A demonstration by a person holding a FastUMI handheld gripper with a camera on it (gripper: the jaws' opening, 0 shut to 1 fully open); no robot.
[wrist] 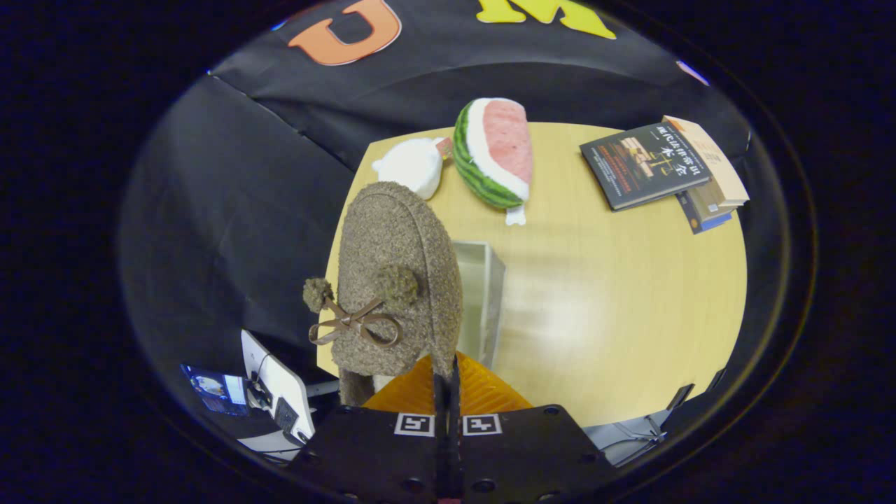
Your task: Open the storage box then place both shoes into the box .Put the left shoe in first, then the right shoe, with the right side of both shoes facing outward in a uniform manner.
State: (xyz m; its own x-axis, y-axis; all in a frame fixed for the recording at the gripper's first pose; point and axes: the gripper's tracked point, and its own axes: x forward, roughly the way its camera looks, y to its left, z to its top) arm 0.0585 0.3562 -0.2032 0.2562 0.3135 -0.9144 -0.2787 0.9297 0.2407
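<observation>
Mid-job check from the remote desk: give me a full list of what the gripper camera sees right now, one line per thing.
shoe: one, brown fuzzy, with pom-poms and a bow, held up just ahead of the fingers, above the table's near left part.
storage box: one, clear, on the table right beside the shoe; only part of it shows.
watermelon plush: one, green, white and pink, at the table's far side.
white plush: one, white, beside the watermelon plush, beyond the shoe.
books: a small stack, dark cover on top, far right corner of the table.
table: one, light wood.
gripper: one, black body with orange fingers, closed together on the shoe's edge.
</observation>
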